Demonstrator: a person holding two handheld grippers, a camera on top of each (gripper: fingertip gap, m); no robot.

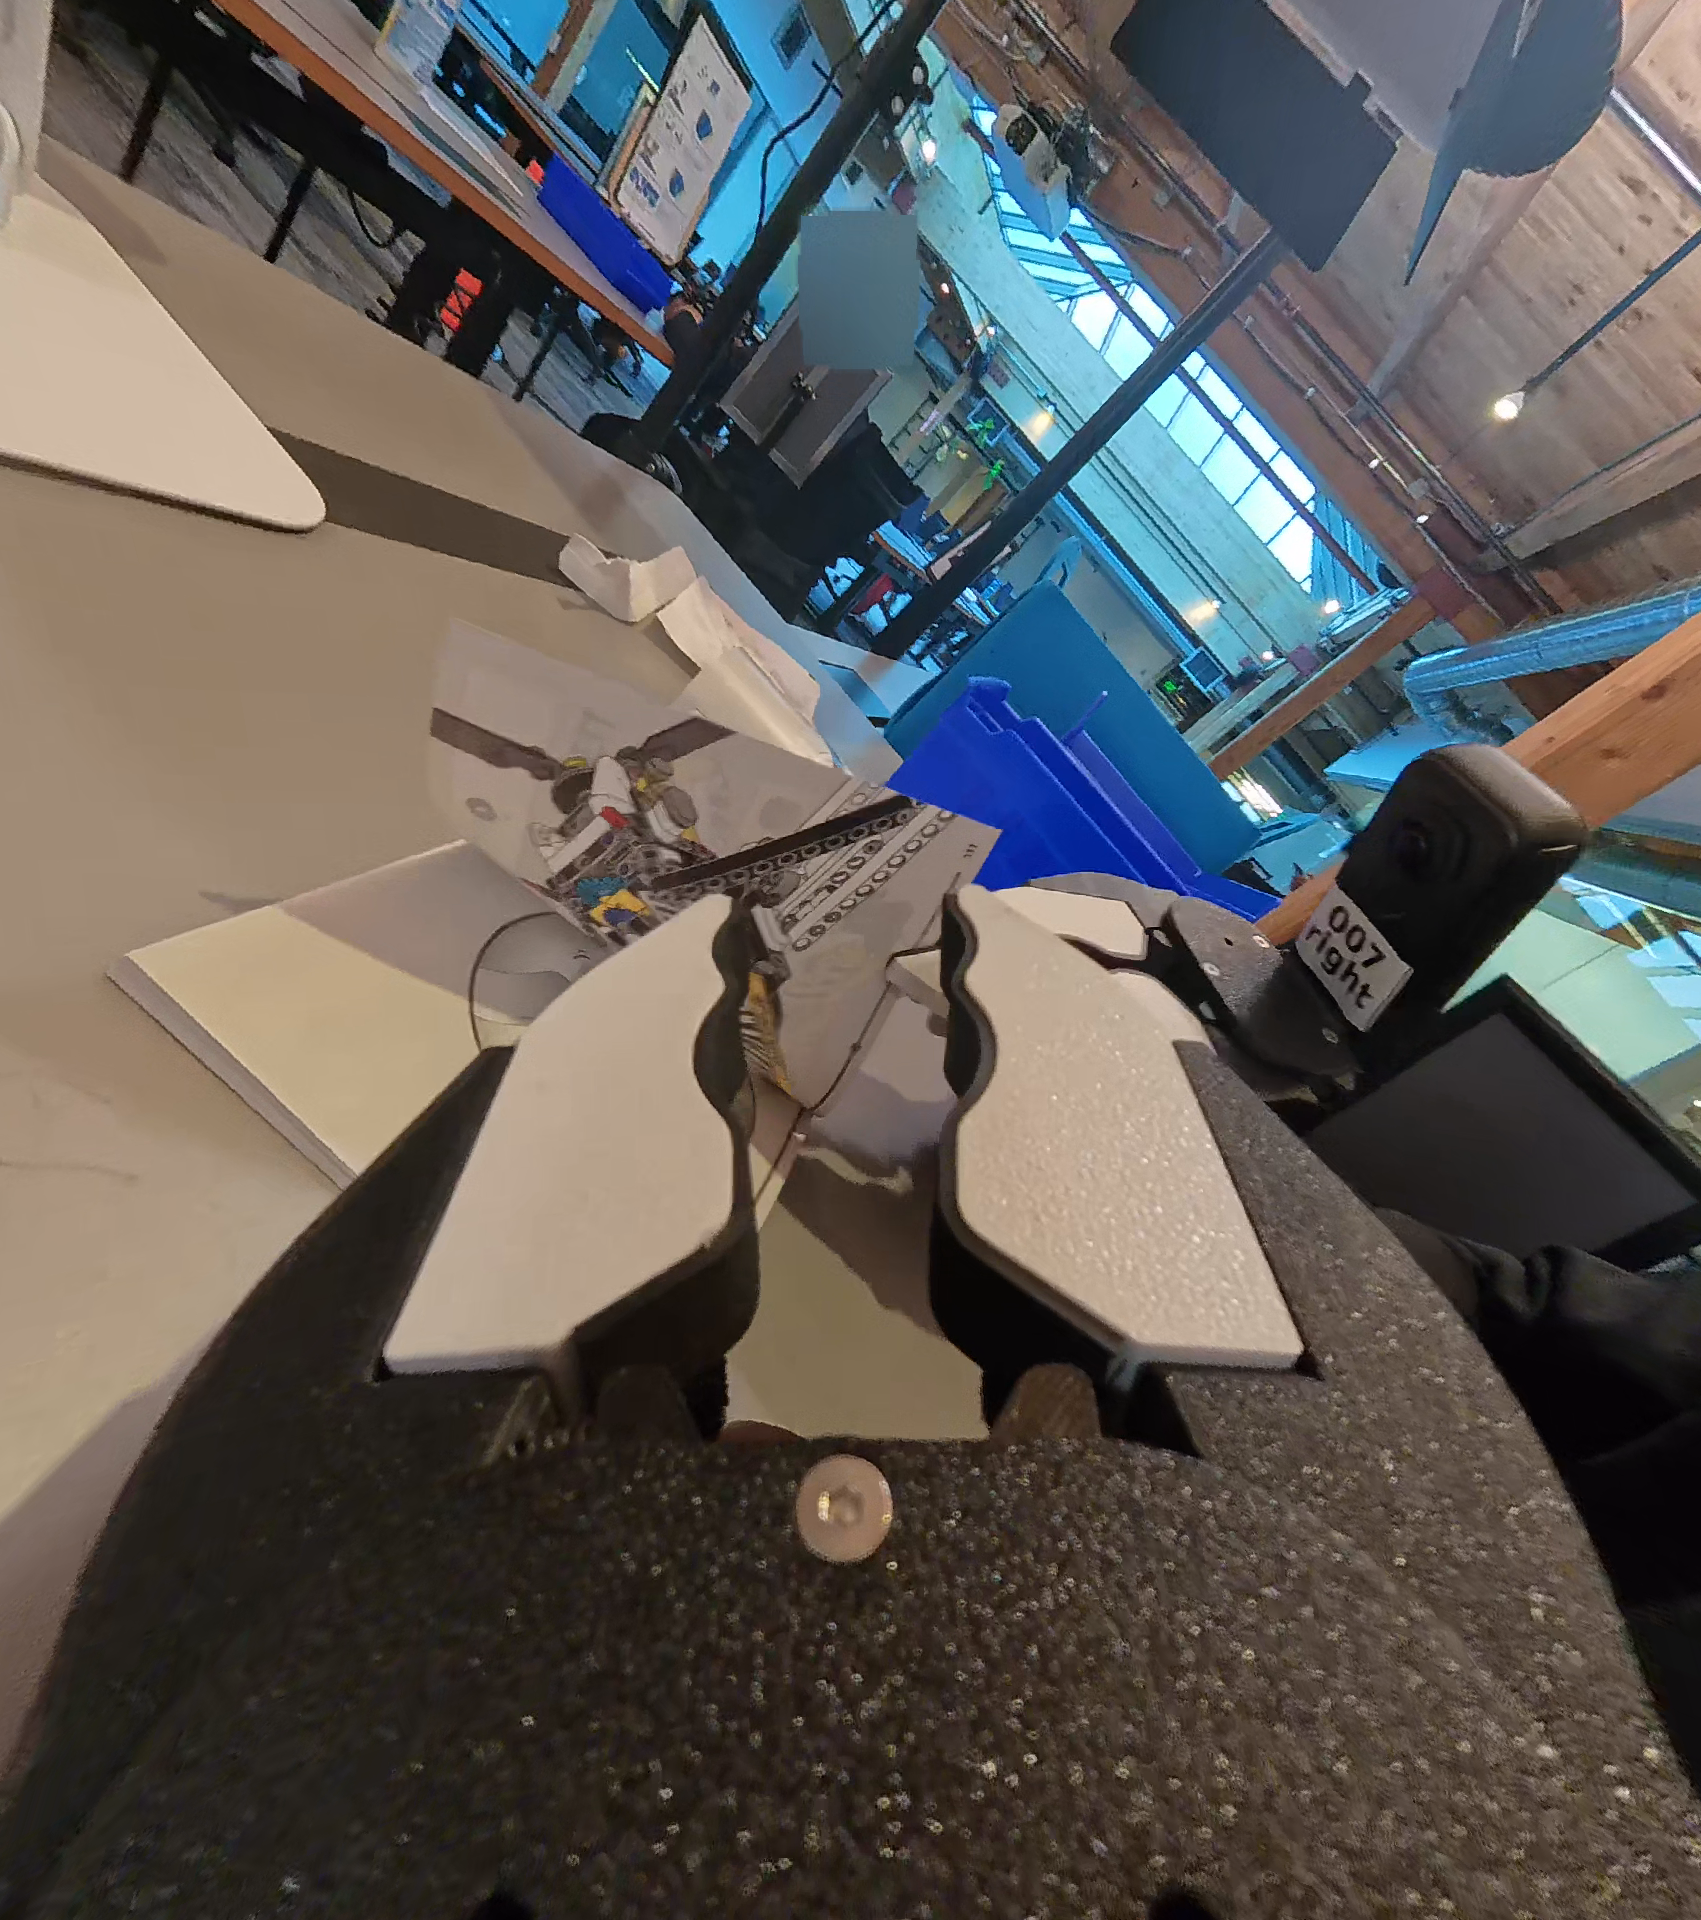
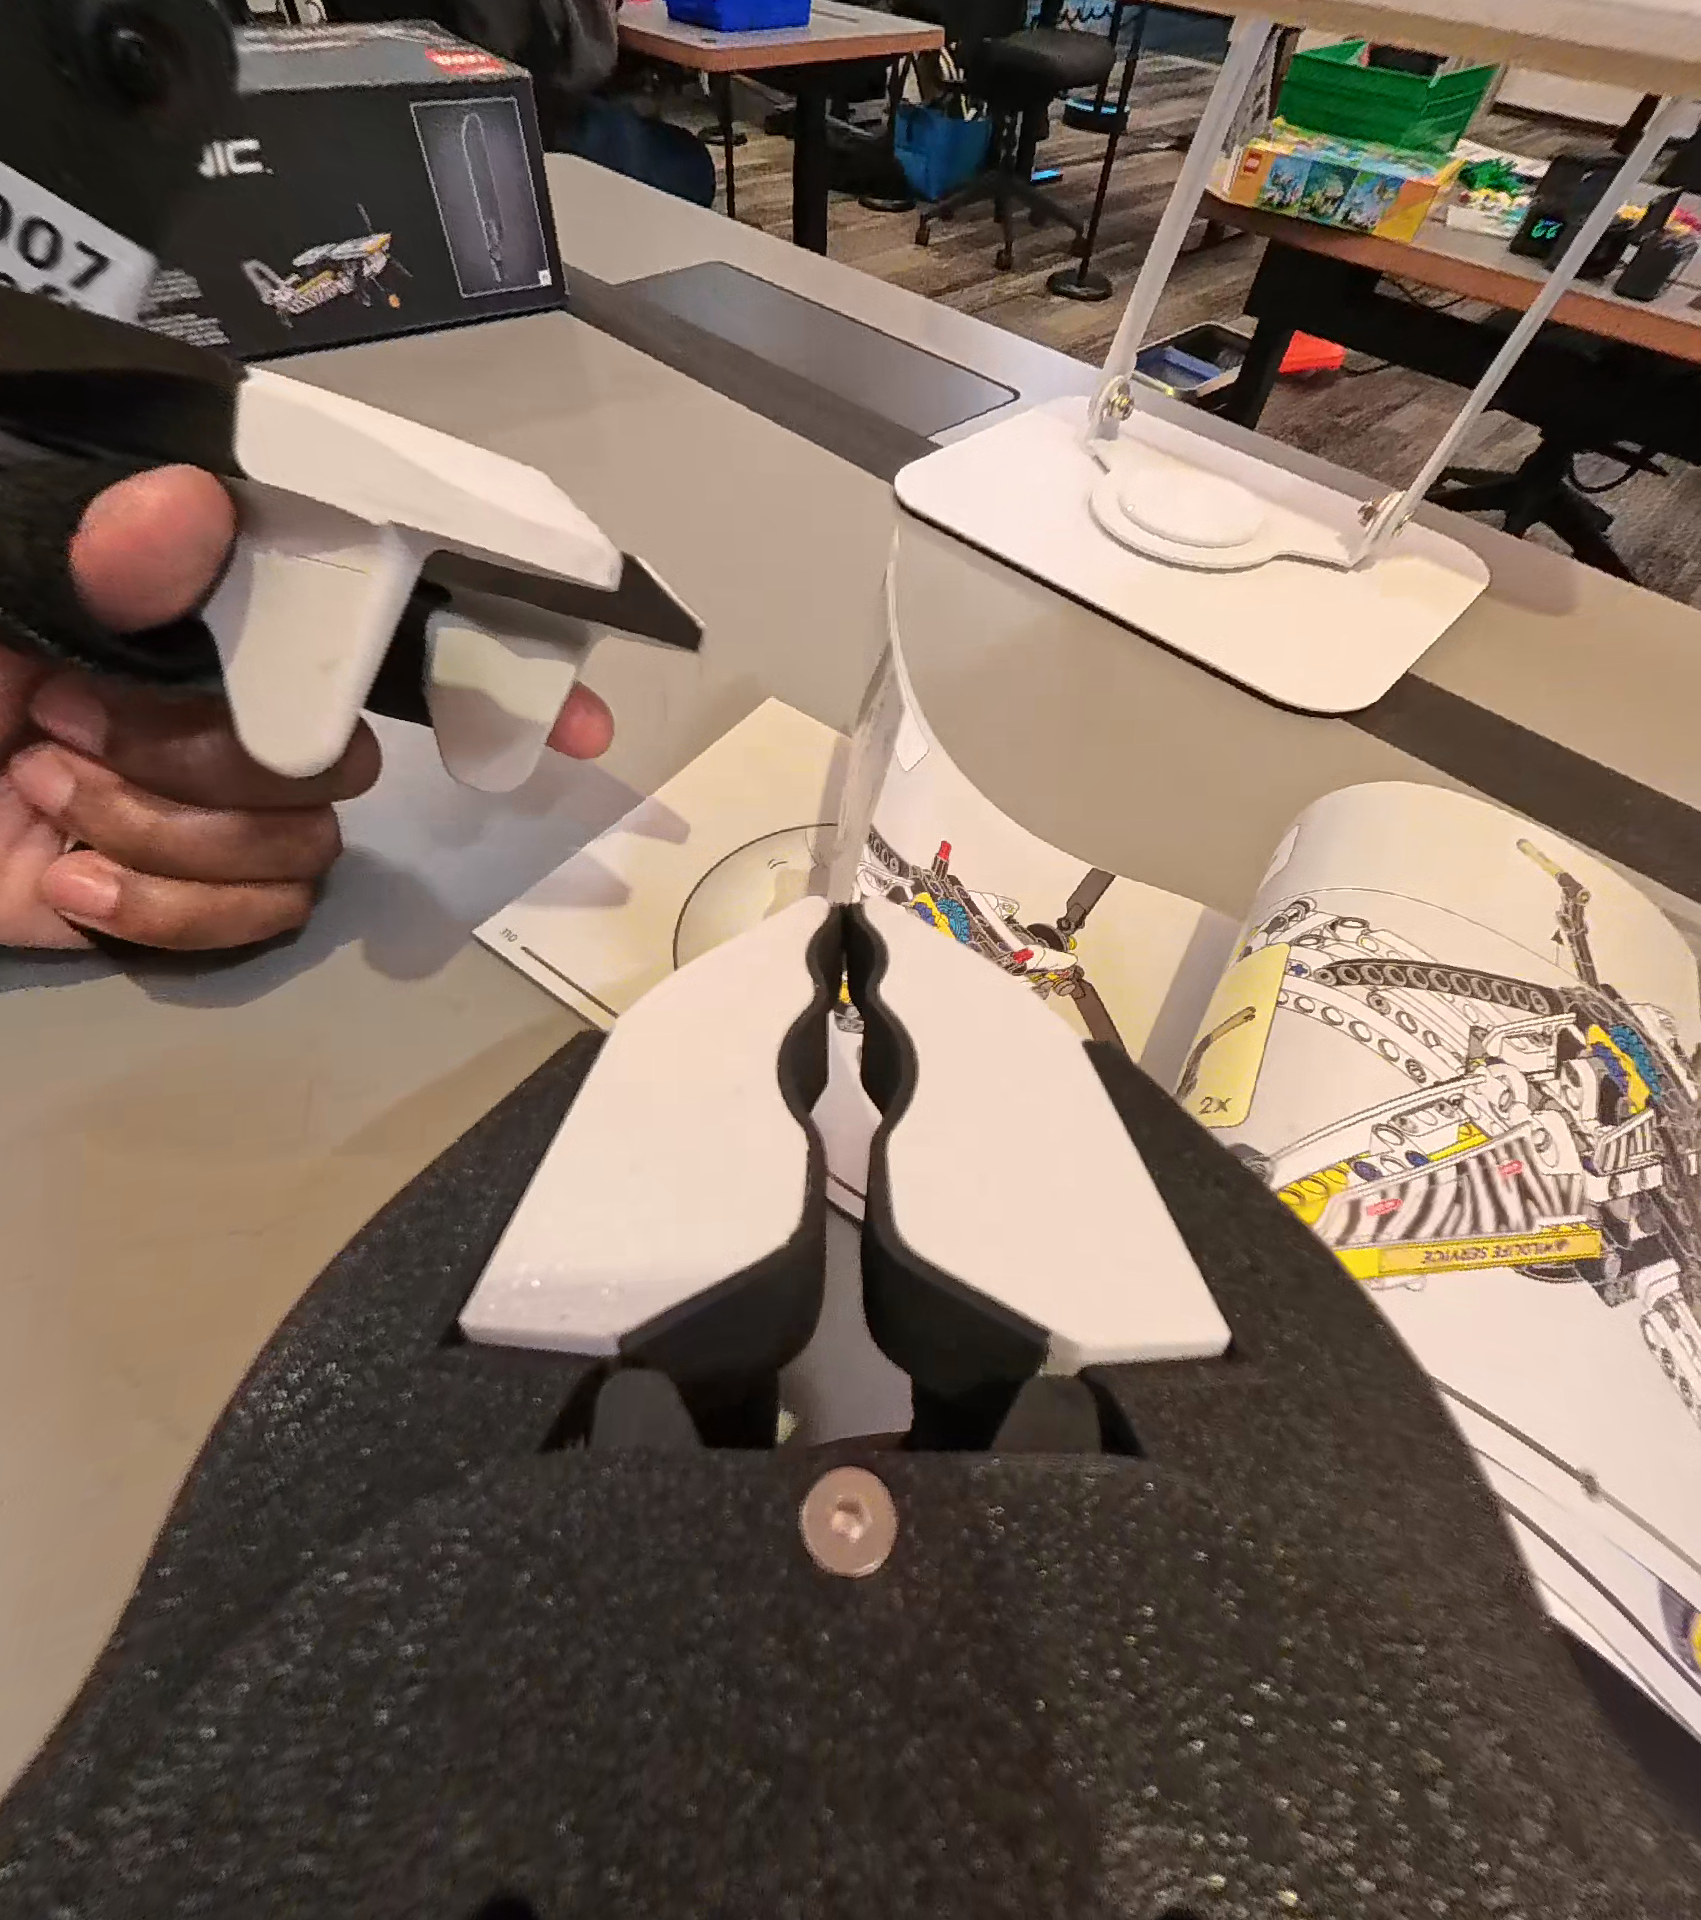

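Booklet page (image 2: 861, 769), curled upright, pinched edge-on in right gripper (image 2: 844, 920); left gripper (image 1: 841, 920) parted, bare.

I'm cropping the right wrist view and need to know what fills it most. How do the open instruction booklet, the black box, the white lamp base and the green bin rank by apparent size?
Largest to smallest, as seen:
1. Instruction booklet
2. White lamp base and black box: look alike, and the box is partly hidden, so unranked
3. Green bin, though it stands much farther off

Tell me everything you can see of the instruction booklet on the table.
The instruction booklet lies open on the grey table, thin glossy paper printed with coloured building diagrams. One page stands lifted, its edge pinched in the shut jaws of the right gripper. The right-hand pages curl upward. The left gripper hovers open nearby.
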